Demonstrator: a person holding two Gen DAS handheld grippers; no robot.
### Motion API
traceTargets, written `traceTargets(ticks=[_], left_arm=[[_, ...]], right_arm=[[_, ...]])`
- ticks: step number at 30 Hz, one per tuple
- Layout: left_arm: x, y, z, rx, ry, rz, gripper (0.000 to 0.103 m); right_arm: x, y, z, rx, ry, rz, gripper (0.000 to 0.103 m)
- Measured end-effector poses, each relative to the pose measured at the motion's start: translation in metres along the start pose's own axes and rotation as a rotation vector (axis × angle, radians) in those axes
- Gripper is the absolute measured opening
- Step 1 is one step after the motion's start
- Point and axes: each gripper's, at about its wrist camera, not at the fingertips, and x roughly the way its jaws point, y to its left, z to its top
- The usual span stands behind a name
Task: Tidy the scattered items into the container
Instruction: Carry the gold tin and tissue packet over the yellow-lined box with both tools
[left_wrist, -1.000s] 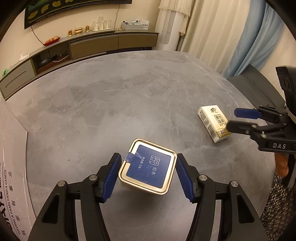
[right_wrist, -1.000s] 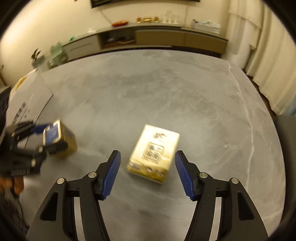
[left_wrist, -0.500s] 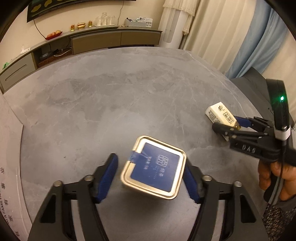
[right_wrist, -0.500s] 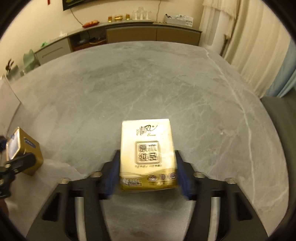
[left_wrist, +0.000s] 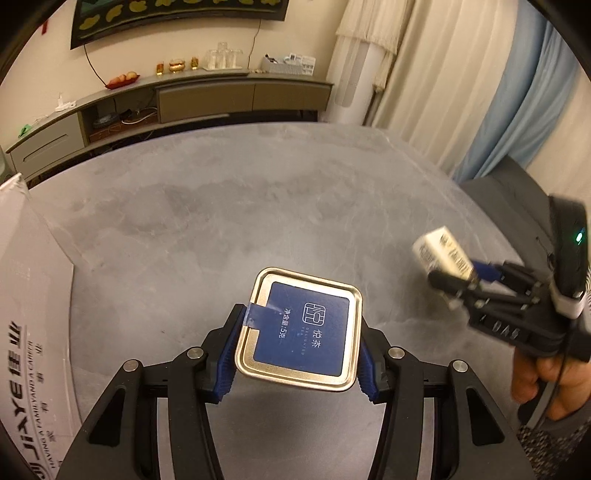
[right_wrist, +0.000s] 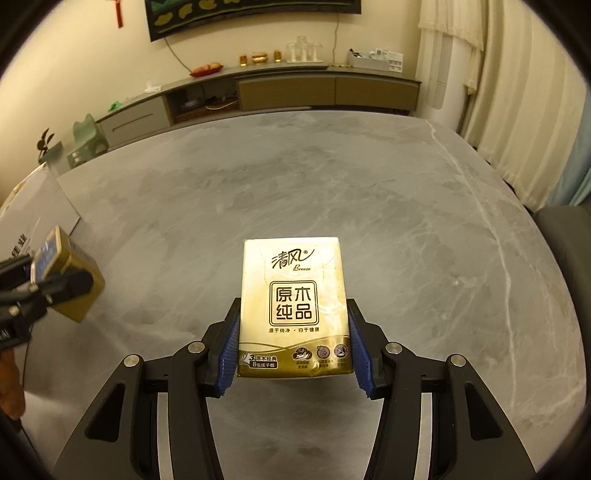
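Note:
My left gripper (left_wrist: 297, 354) is shut on a square gold tin with a blue label (left_wrist: 303, 330), held above the grey table (left_wrist: 221, 221). The same tin (right_wrist: 72, 282) shows at the far left of the right wrist view, gripped by the left gripper (right_wrist: 44, 284). My right gripper (right_wrist: 291, 350) is shut on a gold and cream tissue pack (right_wrist: 293, 306), lifted off the table. That pack (left_wrist: 443, 254) appears blurred at the right of the left wrist view, in the right gripper (left_wrist: 461, 280). A white cardboard box (left_wrist: 29, 295) stands at the left.
The white box (right_wrist: 26, 221) sits on the table's left side. A dark chair (left_wrist: 517, 199) stands at the right edge, also seen as a chair (right_wrist: 561, 229). A long cabinet (right_wrist: 295, 92) with small items runs along the far wall. A hand (left_wrist: 554, 376) holds the right gripper.
Both grippers closed on their items and lifted them: the left on the tin, the right on the tissue pack. Both views have tilted up toward the far wall.

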Motion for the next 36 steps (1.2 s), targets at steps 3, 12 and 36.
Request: traceTargets(ticks=[3,12,36], left_arm=[[-0.01,0.0,0.001,-0.009,-0.017,-0.008,0.054],[-0.042,0.005,0.011,-0.038,-0.086,-0.031,0.054],[-0.136,0.047,-0.007,-0.112,-0.239,-0.037,0.054]], right_arm=[[-0.005,0.006,0.0,-0.018,-0.014,0.009,0.054],[-0.033,0.039,-0.009,-0.06,-0.055,0.049,0.054],[-0.099,0.137,0.0,-0.186,-0.152,0.129,0.054]])
